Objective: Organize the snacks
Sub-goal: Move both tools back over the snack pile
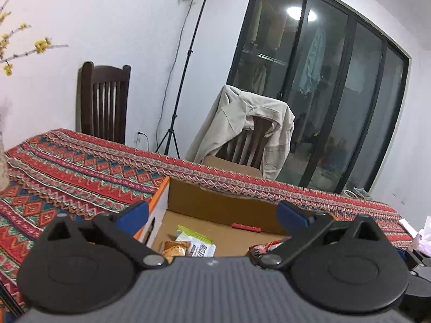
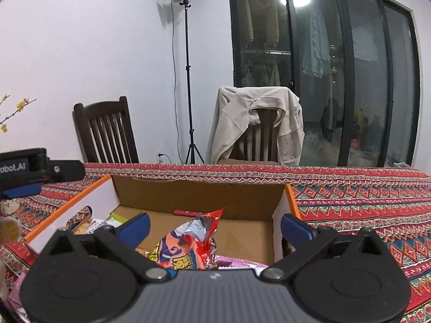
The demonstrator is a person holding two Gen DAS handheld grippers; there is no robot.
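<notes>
Both grippers, left [image 1: 212,214] and right [image 2: 215,227], jaws wide open, empty, above cardboard box [image 2: 199,191] holding snack packets [image 2: 188,245].

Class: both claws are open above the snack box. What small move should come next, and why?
Probably lift the right claw clear and look for another snack: its jaws stand wide, gripping nothing, and the red snack bag already lies in the cardboard box.

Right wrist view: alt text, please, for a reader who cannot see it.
Open right tongs hover over a cardboard box on a patterned tablecloth, with a red snack bag lying in the box between them, not gripped. Two chairs, one draped with a jacket, stand behind.
</notes>
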